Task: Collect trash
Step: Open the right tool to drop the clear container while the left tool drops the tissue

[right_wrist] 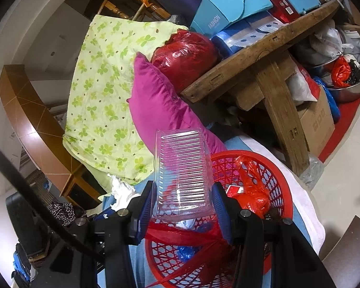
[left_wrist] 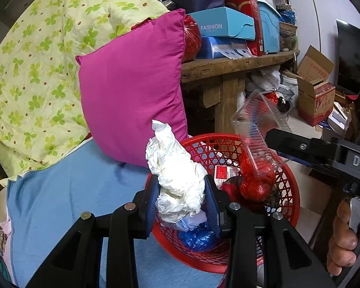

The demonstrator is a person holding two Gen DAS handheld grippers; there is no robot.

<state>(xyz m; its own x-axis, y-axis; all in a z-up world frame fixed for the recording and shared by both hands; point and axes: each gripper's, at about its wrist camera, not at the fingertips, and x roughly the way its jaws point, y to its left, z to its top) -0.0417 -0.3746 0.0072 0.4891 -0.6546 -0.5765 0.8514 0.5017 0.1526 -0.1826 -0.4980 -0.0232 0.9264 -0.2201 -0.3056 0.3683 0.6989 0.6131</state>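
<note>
Over the red basket (left_wrist: 292,192), left jaws clench crumpled white tissue (left_wrist: 177,180), right jaws grasp a ribbed clear tray (right_wrist: 182,175).

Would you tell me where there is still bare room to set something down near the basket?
Blue sheet, between the magenta pillow and the red basket, lies bare. The basket and the wooden bench are crowded.

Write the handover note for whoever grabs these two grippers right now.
Left gripper: shut on a crumpled white tissue wad, above the red basket.
Right gripper: shut on a clear ridged plastic tray, also over the basket.
Done: basket on the blue sheet already holds red bags, a blue wrapper and a red-and-white packet.
Left: release both pieces into the basket.
</note>
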